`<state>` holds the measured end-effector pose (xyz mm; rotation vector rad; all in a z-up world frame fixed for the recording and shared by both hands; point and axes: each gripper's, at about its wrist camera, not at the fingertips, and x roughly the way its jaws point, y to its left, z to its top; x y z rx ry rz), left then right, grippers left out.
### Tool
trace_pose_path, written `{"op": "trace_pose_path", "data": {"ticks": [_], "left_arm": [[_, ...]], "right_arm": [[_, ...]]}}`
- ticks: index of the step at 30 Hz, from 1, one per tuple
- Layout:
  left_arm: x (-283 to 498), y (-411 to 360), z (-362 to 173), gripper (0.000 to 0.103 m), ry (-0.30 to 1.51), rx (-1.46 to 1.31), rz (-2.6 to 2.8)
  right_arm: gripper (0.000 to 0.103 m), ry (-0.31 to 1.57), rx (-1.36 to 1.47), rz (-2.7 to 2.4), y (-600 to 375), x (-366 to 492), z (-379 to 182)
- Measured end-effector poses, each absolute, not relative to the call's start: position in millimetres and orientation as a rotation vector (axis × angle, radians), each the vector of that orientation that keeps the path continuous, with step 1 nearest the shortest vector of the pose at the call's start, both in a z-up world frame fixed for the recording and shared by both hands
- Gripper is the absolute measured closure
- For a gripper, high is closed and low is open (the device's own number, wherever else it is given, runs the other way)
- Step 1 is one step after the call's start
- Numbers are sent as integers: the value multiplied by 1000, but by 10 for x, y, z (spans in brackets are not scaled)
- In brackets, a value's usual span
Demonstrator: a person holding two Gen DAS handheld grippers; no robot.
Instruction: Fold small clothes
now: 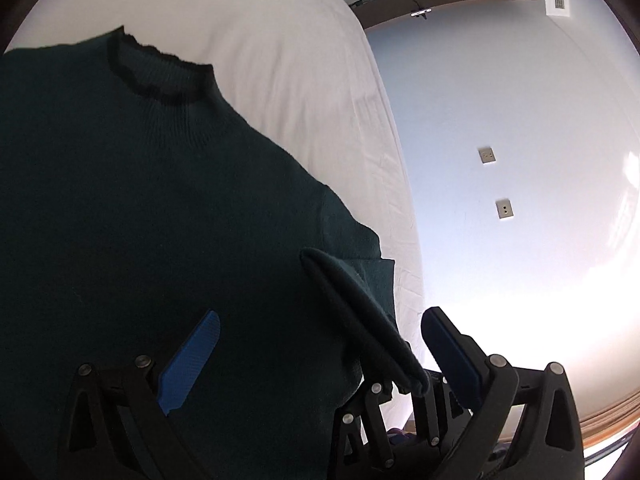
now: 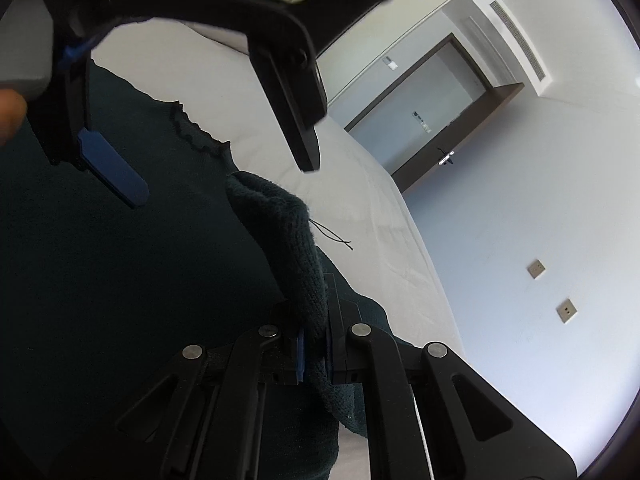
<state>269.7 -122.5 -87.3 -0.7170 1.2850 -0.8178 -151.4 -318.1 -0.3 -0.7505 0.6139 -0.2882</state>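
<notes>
Sweater (image 1: 140, 208), dark teal knit (frilled black collar), spread on bed (image 1: 304, 72)

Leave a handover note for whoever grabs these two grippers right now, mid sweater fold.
Left gripper: open, holding nothing, hovering over the sweater body.
Right gripper: shut on a bunched fold of the dark green sweater.
Sweater lies on the white bed, collar toward the far end.
Done: one edge pinched and lifted by the right gripper.
Left: probably carry that fold across the body, release it, then finish the remaining folds.
</notes>
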Motion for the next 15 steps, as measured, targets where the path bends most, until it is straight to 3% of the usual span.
{"op": "trace_pose_path", "data": {"ticks": [2,3,4,6,9,10,12,13,15], "left_arm": [[2749,-1291,-970,25,1318,-752,-828],[2768,-1323,-1018,53,1343,-760,-834],[2784,-1346,-1046,73,1361,-754,-824],[2783,-1349,-1029,92,1357,-712,-814],[2837,-1234,-960,95,1326,-676,-806],[2848,-1165,-929,95,1316,-657,-795],[2905,-1005,-846,95,1293,-609,-774],[2943,-904,-812,95,1285,-575,-749],[3014,-693,-777,95,1272,-509,-703]], "right_arm": [[97,607,-761,-278,-3262,-1606,-10],[97,602,-768,-273,-3241,-1651,-4],[97,599,-767,-264,-3226,-1671,-2],[97,622,-746,-219,-3198,-1675,-14],[94,668,-699,-127,-3193,-1779,0],[88,672,-654,-107,-3229,-1820,26],[63,690,-510,-77,-3379,-1882,142],[40,689,-411,-60,-3503,-1927,236],[34,663,-206,-35,-3837,-2056,440]]}}
